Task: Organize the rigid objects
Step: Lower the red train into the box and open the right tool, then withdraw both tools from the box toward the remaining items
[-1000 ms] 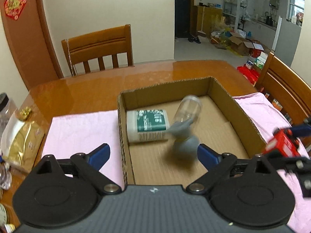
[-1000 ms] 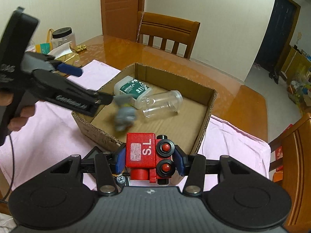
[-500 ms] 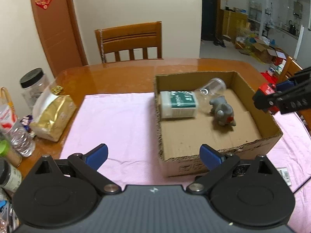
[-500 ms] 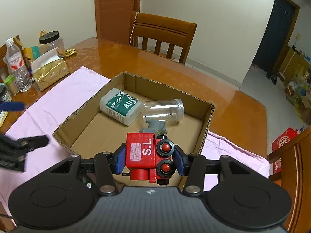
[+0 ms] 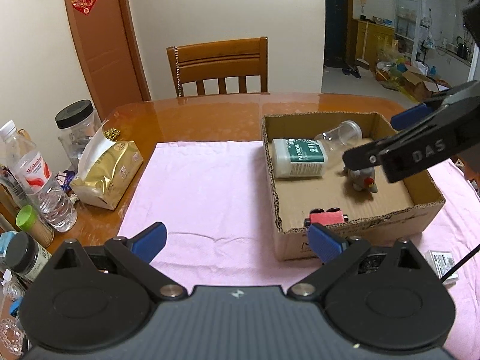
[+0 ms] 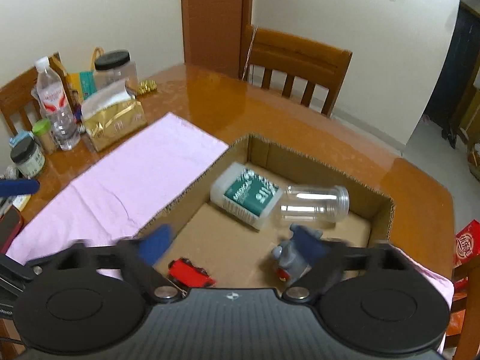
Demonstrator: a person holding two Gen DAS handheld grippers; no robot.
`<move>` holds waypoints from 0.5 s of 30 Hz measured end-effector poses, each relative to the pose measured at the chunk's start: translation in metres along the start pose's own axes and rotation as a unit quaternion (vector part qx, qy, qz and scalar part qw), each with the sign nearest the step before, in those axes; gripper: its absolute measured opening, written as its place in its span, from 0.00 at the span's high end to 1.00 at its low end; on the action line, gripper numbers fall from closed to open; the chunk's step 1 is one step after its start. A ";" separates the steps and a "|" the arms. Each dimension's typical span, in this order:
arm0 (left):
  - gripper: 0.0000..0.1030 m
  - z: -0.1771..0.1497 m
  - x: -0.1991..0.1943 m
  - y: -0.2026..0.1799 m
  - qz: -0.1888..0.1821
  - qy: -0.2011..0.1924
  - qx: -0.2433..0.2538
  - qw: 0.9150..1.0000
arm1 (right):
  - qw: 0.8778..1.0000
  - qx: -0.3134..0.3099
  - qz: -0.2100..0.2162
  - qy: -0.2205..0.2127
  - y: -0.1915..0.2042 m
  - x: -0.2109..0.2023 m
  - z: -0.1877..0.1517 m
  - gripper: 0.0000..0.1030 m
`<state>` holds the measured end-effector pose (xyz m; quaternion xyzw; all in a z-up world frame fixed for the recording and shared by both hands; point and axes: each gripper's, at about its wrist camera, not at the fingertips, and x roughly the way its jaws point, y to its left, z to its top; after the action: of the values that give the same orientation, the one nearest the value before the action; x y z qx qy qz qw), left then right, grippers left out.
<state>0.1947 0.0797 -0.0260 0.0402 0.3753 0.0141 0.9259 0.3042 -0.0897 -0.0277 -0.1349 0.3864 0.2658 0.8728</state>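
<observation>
— Both grippers spread wide, holding nothing: the left gripper point(image 5: 237, 240) over the pink cloth point(image 5: 204, 186), the right gripper point(image 6: 231, 244) above the cardboard box point(image 6: 387, 210).
— And the red toy car point(image 6: 190, 271)?
— Lying inside against the near wall, apart from the grey figurine point(image 6: 289, 259), medical bottle point(image 6: 249, 196) and clear jar point(image 6: 315, 204) farther in

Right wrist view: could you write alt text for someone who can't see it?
An open two-finger right gripper hovers over a brown cardboard box holding a red toy vehicle, a grey animal figurine, a white-and-green medical bottle and a clear plastic jar, both lying down. The box sits on a pink cloth.
</observation>
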 end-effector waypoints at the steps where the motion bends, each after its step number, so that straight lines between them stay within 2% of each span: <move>1: 0.03 0.000 0.000 -0.001 -0.001 0.001 0.001 1.000 | 1.000 0.002 0.001 0.002 -0.001 -0.002 -0.001 0.00; 9: 0.03 -0.002 -0.002 -0.007 -0.016 -0.002 0.014 1.000 | 0.999 0.027 -0.040 0.008 -0.005 -0.022 -0.023 0.00; 15: 0.03 -0.008 -0.004 -0.013 -0.030 0.000 0.025 0.999 | 0.996 0.062 -0.069 0.013 -0.005 -0.038 -0.058 0.00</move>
<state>0.1864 0.0669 -0.0302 0.0525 0.3768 -0.0231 0.9245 0.2509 -0.1334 -0.0372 -0.1099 0.4030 0.1786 0.8909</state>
